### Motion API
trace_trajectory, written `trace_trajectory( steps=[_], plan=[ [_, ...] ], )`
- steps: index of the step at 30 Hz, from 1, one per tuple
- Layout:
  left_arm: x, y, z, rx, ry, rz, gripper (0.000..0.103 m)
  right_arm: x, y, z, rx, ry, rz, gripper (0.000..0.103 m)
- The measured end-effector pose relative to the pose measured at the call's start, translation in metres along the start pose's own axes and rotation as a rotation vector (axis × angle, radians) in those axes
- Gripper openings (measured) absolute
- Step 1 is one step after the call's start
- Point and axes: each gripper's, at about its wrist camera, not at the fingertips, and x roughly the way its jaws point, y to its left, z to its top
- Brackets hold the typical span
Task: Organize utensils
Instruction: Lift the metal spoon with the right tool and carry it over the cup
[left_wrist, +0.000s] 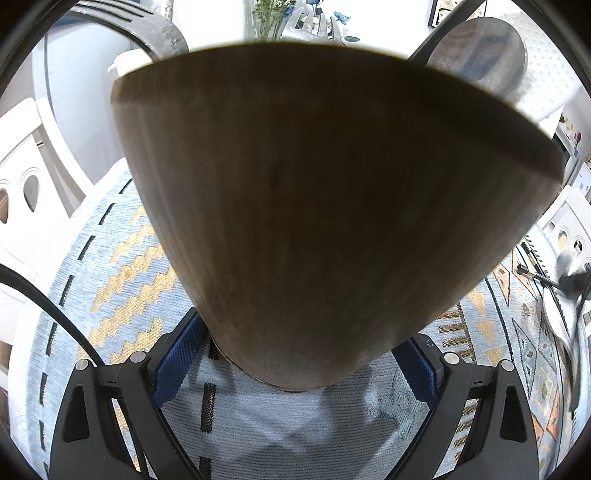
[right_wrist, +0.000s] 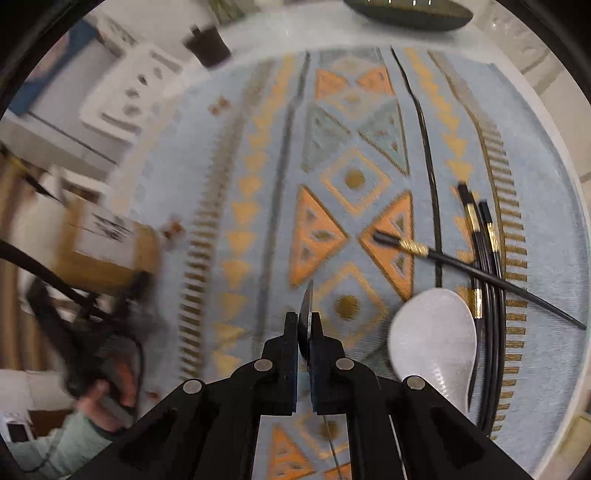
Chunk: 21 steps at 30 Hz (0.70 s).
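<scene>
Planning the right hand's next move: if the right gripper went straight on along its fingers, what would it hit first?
Most likely the patterned table mat. The right gripper, shut on a thin flat utensil, points at bare mat; the white spoon and black chopsticks lie off to the side.

The surface (right_wrist: 546, 96) is pale and covered by a light blue woven cloth (right_wrist: 258, 155) with orange and gold triangles and diamonds. On the cloth lie a white spoon (right_wrist: 436, 339) and black chopsticks (right_wrist: 484, 258) with gold bands, probably four, crossing one another beside it.
</scene>
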Motion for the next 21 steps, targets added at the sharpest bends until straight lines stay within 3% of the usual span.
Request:
trace_trajectory(
  steps=[9,17,21],
  plan=[
    [0.0,0.0,0.0,0.0,0.0,-0.001,0.096,-0.071,0.037,0.018,0.025,-0.25,0.247,0.004],
    [0.0,0.0,0.0,-0.001,0.0,-0.001,0.096,-0.13,0.115,0.047,-0.068,-0.48,0.508,0.004],
    [0.0,0.0,0.0,-0.001,0.001,0.0,0.096,-0.128,0.151,0.075,-0.07,-0.532,0.655,0.004]
  ],
)
